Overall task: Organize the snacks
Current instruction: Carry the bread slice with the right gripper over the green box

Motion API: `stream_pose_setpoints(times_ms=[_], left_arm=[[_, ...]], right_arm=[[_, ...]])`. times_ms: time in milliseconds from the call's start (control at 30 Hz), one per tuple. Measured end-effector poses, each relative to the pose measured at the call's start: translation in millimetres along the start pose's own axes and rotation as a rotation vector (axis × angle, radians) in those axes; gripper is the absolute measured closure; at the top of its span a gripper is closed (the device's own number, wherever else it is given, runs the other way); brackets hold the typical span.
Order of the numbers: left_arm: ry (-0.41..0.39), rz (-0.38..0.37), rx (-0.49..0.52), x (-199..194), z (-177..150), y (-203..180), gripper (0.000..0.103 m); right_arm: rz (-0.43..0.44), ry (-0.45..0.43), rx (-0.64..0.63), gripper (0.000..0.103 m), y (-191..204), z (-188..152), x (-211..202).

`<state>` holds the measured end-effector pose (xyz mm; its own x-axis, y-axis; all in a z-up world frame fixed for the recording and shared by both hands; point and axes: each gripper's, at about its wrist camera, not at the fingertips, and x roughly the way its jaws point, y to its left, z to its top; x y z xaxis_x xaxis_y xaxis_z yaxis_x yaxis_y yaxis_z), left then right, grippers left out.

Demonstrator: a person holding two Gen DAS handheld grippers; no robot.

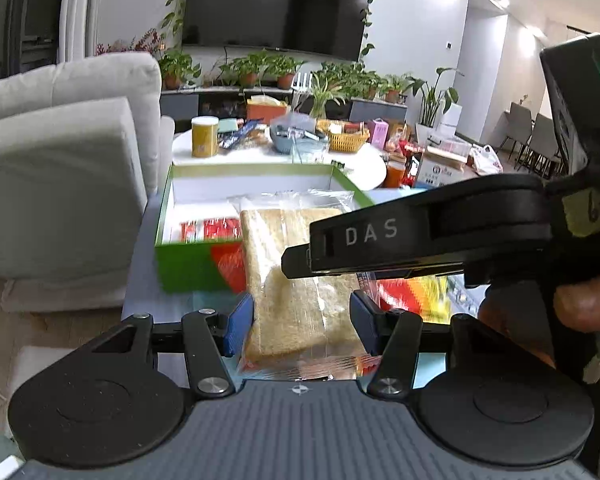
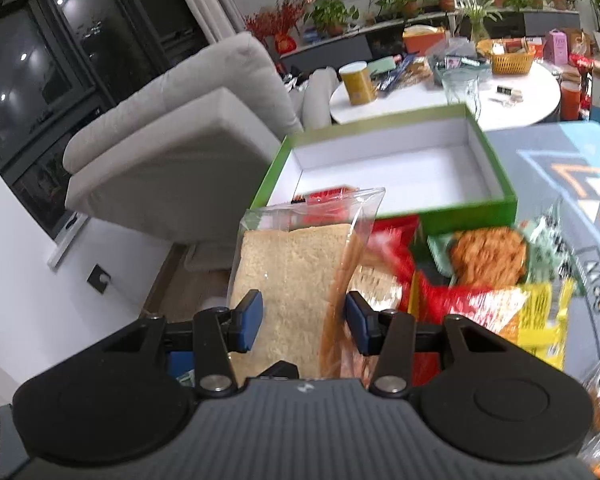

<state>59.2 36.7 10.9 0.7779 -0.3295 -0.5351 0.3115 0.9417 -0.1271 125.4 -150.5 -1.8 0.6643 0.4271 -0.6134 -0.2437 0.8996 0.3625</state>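
This is a living room in a home. There is a big TV [image 1: 278, 12] on the wall, a soft grey sofa [image 2: 188, 136], and many potted plants [image 1: 260, 68].

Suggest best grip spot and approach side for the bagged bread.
Take the bread across its thin faces at the near lower edge, coming from the near side along the slices. The pack is a flat slab in a loose clear bag, so the bread body gives a firm hold; the empty bag top would crumple. Both the right tool and the left tool already straddle it this way.

Grey sofa [image 2: 172, 128] – potted plants [image 1: 260, 68] – television [image 1: 276, 8]
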Motion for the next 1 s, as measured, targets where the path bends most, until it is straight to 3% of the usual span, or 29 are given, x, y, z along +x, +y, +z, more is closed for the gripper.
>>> stream_pose_setpoints(times_ms=[467,700,1000], left_arm=[[-0.085,0.012,0.064,32.8,54.7,-8.4,0.053],[-0.067,0.009,0.068,66.4,79.0,-6.4,0.053],[-0.018,0.014,0.06,113.1,85.3,0.6,0.053]], right_arm=[[0.013,-0.092,-0.008,0.038,-23.2,60.5,10.6],[0.01,-0.096,0.016,0.038,-42.0,83.6,32.3],[0.012,-0.044,0.057,0.038,-63.2,96.5,68.3]])
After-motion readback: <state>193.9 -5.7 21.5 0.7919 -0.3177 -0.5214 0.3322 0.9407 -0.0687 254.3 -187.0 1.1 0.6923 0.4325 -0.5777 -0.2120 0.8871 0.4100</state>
